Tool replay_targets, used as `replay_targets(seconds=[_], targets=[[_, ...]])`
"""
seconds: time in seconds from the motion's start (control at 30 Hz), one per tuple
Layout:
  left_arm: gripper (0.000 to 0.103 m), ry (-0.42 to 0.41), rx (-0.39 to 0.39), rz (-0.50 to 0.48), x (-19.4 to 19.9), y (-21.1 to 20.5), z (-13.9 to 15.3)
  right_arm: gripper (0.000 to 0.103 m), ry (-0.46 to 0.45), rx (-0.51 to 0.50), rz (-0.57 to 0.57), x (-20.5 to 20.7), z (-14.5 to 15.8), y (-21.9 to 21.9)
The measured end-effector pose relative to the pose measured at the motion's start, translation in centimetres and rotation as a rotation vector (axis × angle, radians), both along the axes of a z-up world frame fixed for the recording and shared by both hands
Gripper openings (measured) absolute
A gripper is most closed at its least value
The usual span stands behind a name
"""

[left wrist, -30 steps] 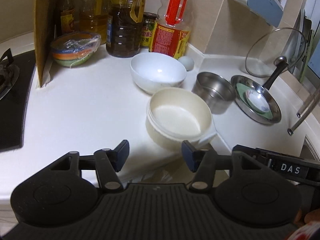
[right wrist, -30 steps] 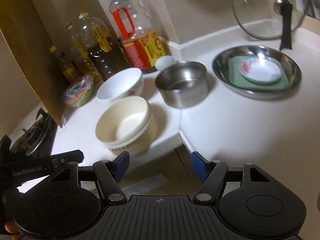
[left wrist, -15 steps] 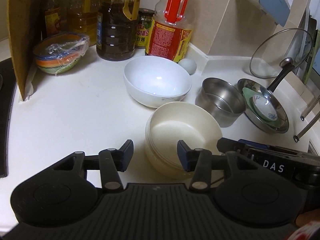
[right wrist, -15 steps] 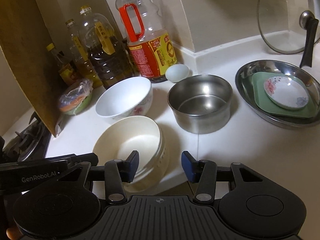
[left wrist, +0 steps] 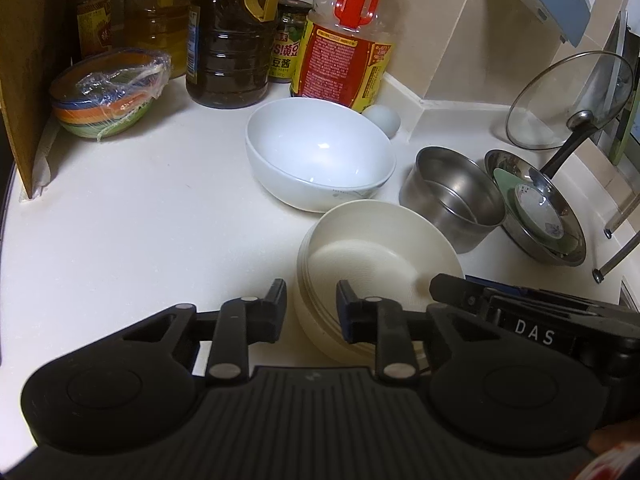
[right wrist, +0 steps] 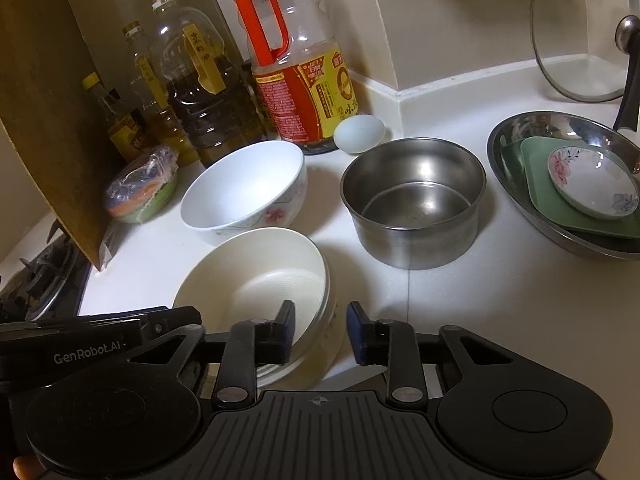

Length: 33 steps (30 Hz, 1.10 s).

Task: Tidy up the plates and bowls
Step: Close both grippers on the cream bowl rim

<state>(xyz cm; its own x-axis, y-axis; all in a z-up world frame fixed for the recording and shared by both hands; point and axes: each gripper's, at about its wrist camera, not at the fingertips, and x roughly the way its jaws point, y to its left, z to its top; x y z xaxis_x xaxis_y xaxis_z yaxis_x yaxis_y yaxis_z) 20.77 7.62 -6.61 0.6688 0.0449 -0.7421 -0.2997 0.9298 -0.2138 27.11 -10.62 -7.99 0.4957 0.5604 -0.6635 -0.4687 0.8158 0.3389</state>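
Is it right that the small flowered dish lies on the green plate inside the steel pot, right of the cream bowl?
Not quite. The flowered dish lies on the green plate inside the shallow steel pan, not the pot, which is empty. The right wrist view shows this.

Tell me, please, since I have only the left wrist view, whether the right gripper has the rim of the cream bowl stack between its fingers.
Observer: Yes. In the right wrist view the right gripper straddles the near rim of the cream bowl stack, one finger inside and one outside, with its jaws closing.
Operator: Thank you. Are its pads pressing on the wall?
Observer: Not visibly; a gap shows between the outer pad and the wall.
Operator: What lies beyond the cardboard sheet?
Observer: A gas burner sits beyond the cardboard sheet.
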Motion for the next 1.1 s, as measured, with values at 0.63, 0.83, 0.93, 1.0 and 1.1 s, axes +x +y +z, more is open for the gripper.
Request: replay_targets(seconds=[0.63,0.83,0.93,1.0,1.1], targets=[[0.015,-0.043,-0.002,-0.010,-2.0,-0.5,1.5,0.019,-0.016,0.001,0.012,-1.6,1.5,-0.5],[0.016,-0.075,-0.008,-0.013,-3.1,-0.6,3.2,0.019,-0.021,0.010,0.019,-2.4,3.2,-0.8],[0.016,-0.095,-0.005,-0.014,-3.1,-0.6,4.1,0.019,-0.016,0.019,0.020,-2.2,4.1,-0.9],[0.016,-0.107,-0.004,-0.014,-3.0,-0.5,4.7,0.020,-0.018,0.026,0.022,-2.0,4.7,-0.9],[0.016,-0.124,-0.002,-0.017,-2.7,-0.1,5.4,0.020,-0.031,0.031,0.024,-1.6,5.6,-0.7]])
